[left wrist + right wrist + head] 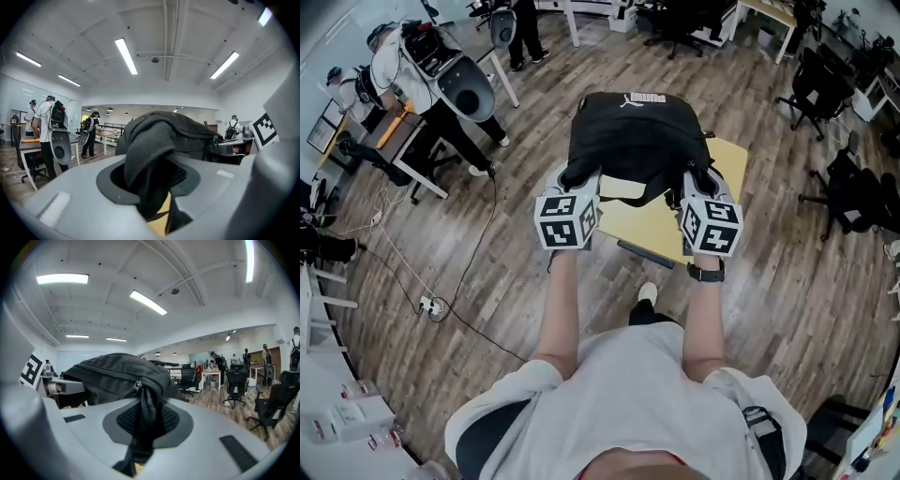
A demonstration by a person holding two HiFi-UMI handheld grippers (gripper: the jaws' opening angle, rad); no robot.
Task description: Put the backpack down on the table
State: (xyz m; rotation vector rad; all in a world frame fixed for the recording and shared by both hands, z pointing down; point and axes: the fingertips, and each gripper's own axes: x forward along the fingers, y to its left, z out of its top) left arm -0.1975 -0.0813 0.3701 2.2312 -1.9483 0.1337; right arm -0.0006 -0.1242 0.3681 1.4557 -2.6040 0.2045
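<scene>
Black backpack (637, 141) is up off the floor, carried between both grippers over the far edge of a small yellow table (661, 230); from the head view I can't say for sure whether its base touches the tabletop, it looks clear of it. Left gripper (578, 180) has its jaws clamped on a thick fold of the bag's black fabric (157, 140), which bunches up between them (154, 187). Right gripper (698, 185) is pinched tight on a narrow ridge of the bag along the zipper (140, 392), jaws nearly together (146, 427). The stretch of zip on show is done up, so contents can't be seen. The bag (117, 369) slumps and bulges beyond the jaws. Around it: wood plank floor (534, 309), a person (403, 70) wearing a rig by a desk at left, black office chairs (853, 192) at right, and a cable (459, 281) trailing to a power strip on the floor.
</scene>
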